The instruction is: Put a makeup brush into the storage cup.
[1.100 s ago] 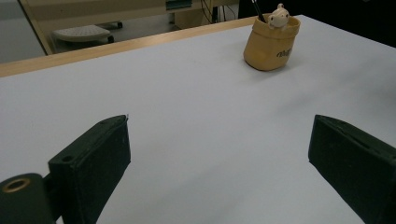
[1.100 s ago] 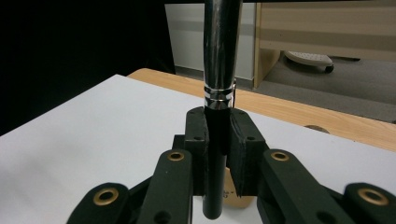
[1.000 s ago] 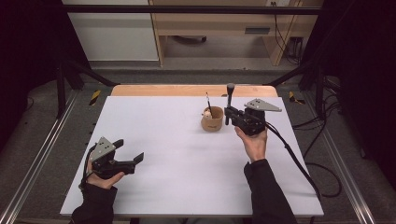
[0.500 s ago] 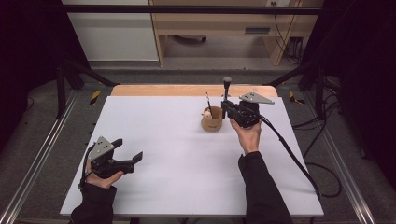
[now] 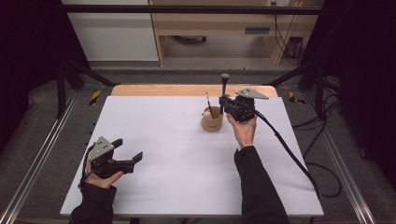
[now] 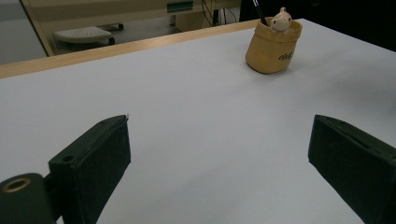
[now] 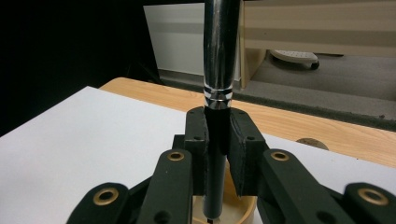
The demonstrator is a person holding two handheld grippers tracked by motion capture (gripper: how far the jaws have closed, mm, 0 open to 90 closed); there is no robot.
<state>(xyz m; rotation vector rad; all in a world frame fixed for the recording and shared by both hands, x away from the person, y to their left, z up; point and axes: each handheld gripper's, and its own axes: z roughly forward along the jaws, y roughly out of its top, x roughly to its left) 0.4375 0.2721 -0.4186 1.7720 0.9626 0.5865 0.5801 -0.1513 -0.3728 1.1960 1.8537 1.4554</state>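
Right claw [image 5: 224, 100] is clamped on an upright makeup brush [image 7: 218, 60], its handle tip just inside the tan cup [image 5: 212, 119] at one o'clock on the bench [image 5: 163, 140]; judged step: lowering it in, then release. Left claw [image 5: 128, 158] rests open and empty at eight o'clock. The cup's dark lettering [image 6: 285, 56] is illegible.

brush [image 7: 217, 60]: long, upright — shiny metal ferrule above a black handle, its lower end just over the cup's mouth
cup [image 5: 212, 118]: small tan pot with dark lettering, upright toward the far right of the white table — a thin dark stick and a small pale figure stand inside
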